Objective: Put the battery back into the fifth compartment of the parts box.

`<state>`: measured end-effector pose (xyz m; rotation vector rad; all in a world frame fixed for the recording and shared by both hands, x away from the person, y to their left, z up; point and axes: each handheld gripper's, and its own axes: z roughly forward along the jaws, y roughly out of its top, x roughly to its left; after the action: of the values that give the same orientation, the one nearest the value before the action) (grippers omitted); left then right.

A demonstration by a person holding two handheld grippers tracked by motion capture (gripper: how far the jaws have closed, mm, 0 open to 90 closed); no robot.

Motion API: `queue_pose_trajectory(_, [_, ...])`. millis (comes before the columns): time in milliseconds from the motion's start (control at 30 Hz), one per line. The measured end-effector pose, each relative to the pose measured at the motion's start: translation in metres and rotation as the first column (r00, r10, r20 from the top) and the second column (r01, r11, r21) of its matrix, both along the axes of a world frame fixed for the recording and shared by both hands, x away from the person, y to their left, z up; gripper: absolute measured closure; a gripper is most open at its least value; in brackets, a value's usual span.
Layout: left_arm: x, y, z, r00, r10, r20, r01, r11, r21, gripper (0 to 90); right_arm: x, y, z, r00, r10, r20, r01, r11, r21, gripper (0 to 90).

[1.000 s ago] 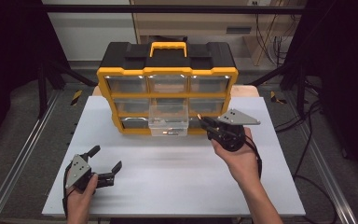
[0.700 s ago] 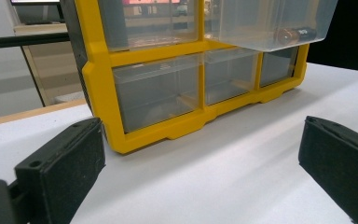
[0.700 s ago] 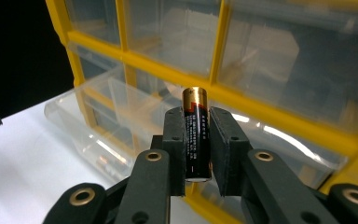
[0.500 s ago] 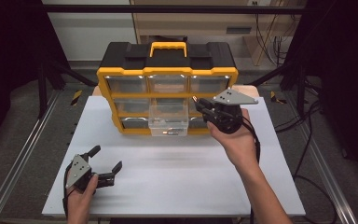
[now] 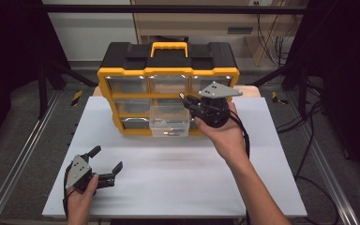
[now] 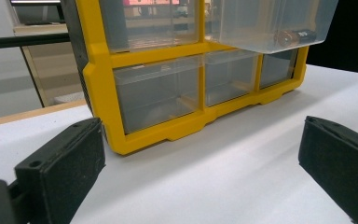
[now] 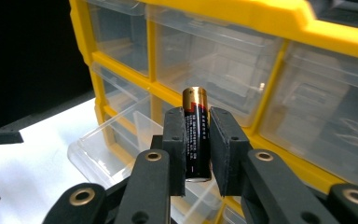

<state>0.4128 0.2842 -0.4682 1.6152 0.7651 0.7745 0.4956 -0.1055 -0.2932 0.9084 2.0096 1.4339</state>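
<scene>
So right now I've got the right gripper (image 7: 196, 154) clenched on a battery (image 7: 196, 135), jaws pinching it by the sides so it stands upright between the pads with its gold cap poking out on top. Holding it mid-body like that keeps both ends free, which I figure makes it easy to tip into or out of a bin. It's up in the air in front of the organizer (image 5: 168, 70), just right of the drawer (image 5: 169, 121) that's pulled out of the middle column. That drawer is left sticking out over the desk (image 5: 178, 178) so there's an open top to work over; in the left gripper view there's another battery lying in its front corner.

The left gripper (image 5: 107, 165) is parked low at the near left corner of the desk, jaws released and wide apart, nothing in them. Well out of the way, I'd say.

The battery itself: black wrap with fine white print, red-orange band under a gold top. Looks clean, no dents I can see.
</scene>
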Motion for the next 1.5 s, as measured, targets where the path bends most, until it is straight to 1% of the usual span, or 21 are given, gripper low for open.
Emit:
queue_pose_trajectory(233, [0.001, 0.0, 0.0, 1.0, -0.003, 0.0, 0.003, 1.0, 0.001, 0.2, 0.004, 0.014, -0.003, 0.9997, 0.019, -0.016, -0.02, 0.9994, -0.029, 76.8])
queue_pose_trajectory(367, [0.001, 0.0, 0.0, 1.0, -0.005, -0.001, 0.005, 1.0, 0.0, 0.2, 0.01, 0.024, -0.006, 0.9992, 0.03, -0.025, -0.031, 0.9984, -0.046, 76.7])
queue_pose_trajectory(400, [0.001, 0.0, 0.0, 1.0, -0.005, -0.002, 0.005, 1.0, 0.0, 0.2, 0.011, 0.026, -0.008, 0.9987, 0.037, -0.034, -0.038, 0.9979, -0.052, 76.3])
queue_pose_trajectory(433, [0.001, 0.0, 0.0, 1.0, -0.005, -0.002, 0.005, 1.0, 0.0, 0.2, 0.013, 0.029, -0.01, 0.9982, 0.041, -0.045, -0.043, 0.9975, -0.055, 73.5])
queue_pose_trajectory(500, [0.001, 0.0, 0.0, 1.0, -0.004, -0.001, 0.004, 1.0, -0.002, 0.2, 0.014, 0.032, -0.012, 0.9986, 0.038, -0.038, -0.04, 0.9975, -0.058, 68.1])
queue_pose_trajectory(600, [0.001, 0.0, 0.0, 1.0, -0.003, -0.003, 0.003, 1.0, -0.003, 0.2, 0.013, 0.034, -0.011, 0.9989, 0.034, -0.033, -0.035, 0.9986, -0.041, 61.6])
queue_pose_trajectory(800, [0.001, 0.0, 0.0, 1.0, -0.006, -0.003, 0.006, 1.0, 0.001, 0.2, 0.01, 0.032, -0.01, 0.999, 0.038, -0.024, -0.039, 0.9988, -0.03, 52.6])
queue_pose_trajectory(900, [0.001, 0.0, 0.0, 1.0, -0.007, -0.003, 0.007, 1.0, 0.001, 0.2, 0.009, 0.031, -0.01, 0.9993, 0.03, -0.024, -0.031, 0.9993, -0.02, 44.4])
queue_pose_trajectory(967, [0.001, 0.0, 0.0, 1.0, -0.006, -0.004, 0.006, 1.0, 0.002, 0.2, 0.009, 0.03, -0.01, 0.9989, 0.031, -0.035, -0.032, 0.9994, -0.013, 41.0])
queue_pose_trajectory(1033, [0.001, 0.0, 0.0, 1.0, -0.006, -0.003, 0.006, 1.0, 0.0, 0.2, 0.008, 0.03, -0.011, 0.9991, 0.028, -0.031, -0.028, 0.9995, -0.012, 36.5])
queue_pose_trajectory(1200, [0.001, -0.001, 0.0, 1.0, -0.006, -0.005, 0.006, 1.0, 0.001, 0.2, 0.007, 0.026, -0.011, 0.9995, 0.018, -0.025, -0.017, 0.9997, 0.02, 25.0])
queue_pose_trajectory(1267, [0.001, -0.001, 0.0, 1.0, -0.007, -0.005, 0.007, 1.0, 0.002, 0.2, 0.007, 0.025, -0.011, 0.9994, 0.014, -0.03, -0.013, 0.9993, 0.036, 19.8])
queue_pose_trajectory(1333, [0.001, -0.001, 0.0, 1.0, -0.007, -0.005, 0.008, 1.0, 0.003, 0.2, 0.006, 0.023, -0.01, 0.9999, 0.002, -0.015, -0.002, 0.9991, 0.043, 15.2])
queue_pose_trajectory(1367, [0.001, -0.001, 0.0, 1.0, -0.007, -0.005, 0.008, 1.0, 0.003, 0.2, 0.006, 0.023, -0.01, 0.9999, 0.002, -0.015, -0.002, 0.9991, 0.043, 15.2])
queue_pose_trajectory(1400, [0.001, -0.001, 0.0, 1.0, -0.007, -0.005, 0.007, 1.0, 0.0, 0.2, 0.005, 0.021, -0.009, 0.9999, -0.005, -0.012, 0.006, 0.9985, 0.054, 10.9])
queue_pose_trajectory(1500, [0.002, -0.001, -0.001, 1.0, -0.006, -0.006, 0.006, 1.0, 0.0, 0.2, 0.004, 0.018, -0.008, 1.0, -0.007, -0.002, 0.007, 0.998, 0.063, 8.5])
